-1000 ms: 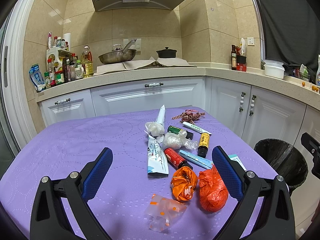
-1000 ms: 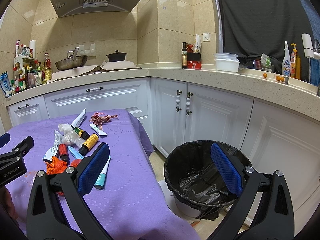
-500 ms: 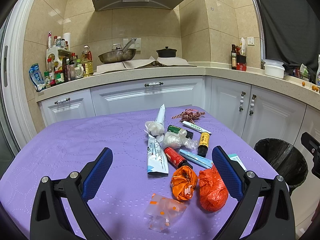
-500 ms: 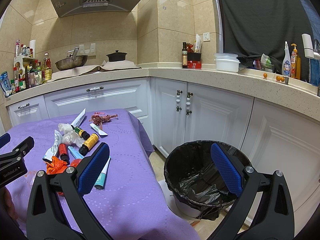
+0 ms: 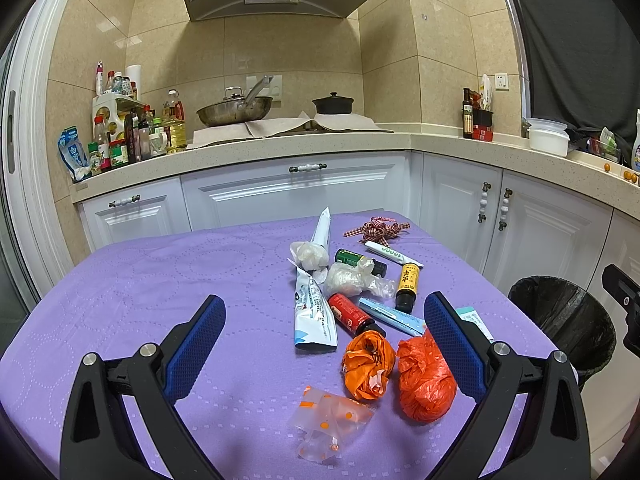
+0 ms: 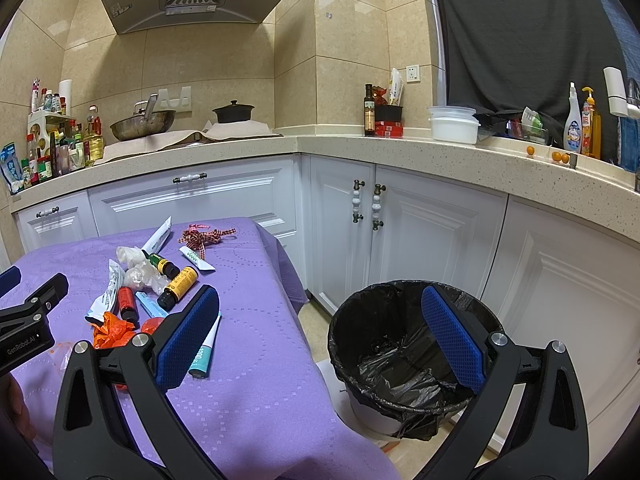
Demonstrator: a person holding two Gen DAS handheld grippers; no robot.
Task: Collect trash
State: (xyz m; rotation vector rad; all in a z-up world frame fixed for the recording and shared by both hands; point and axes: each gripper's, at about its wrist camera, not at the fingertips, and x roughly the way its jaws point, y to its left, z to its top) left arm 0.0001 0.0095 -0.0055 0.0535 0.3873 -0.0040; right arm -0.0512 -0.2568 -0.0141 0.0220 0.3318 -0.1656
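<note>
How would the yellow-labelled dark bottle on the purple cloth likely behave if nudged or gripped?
The yellow-labelled bottle lies on its side, so a sideways nudge would probably roll it. It looks rigid and smooth, so it may slip between pads. It touches the crumpled clear plastic, which might drag along.

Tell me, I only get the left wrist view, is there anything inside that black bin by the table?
Observer: The bin shows only its crumpled black liner, no trash visible.
Operator: Where's the right hand-held gripper?
Observer: The right hand-held gripper is open, spanning from the table edge to the bin's mouth.
Operator: Anything behind my right finger?
Observer: A white and teal tube lies near the table's edge.
</note>
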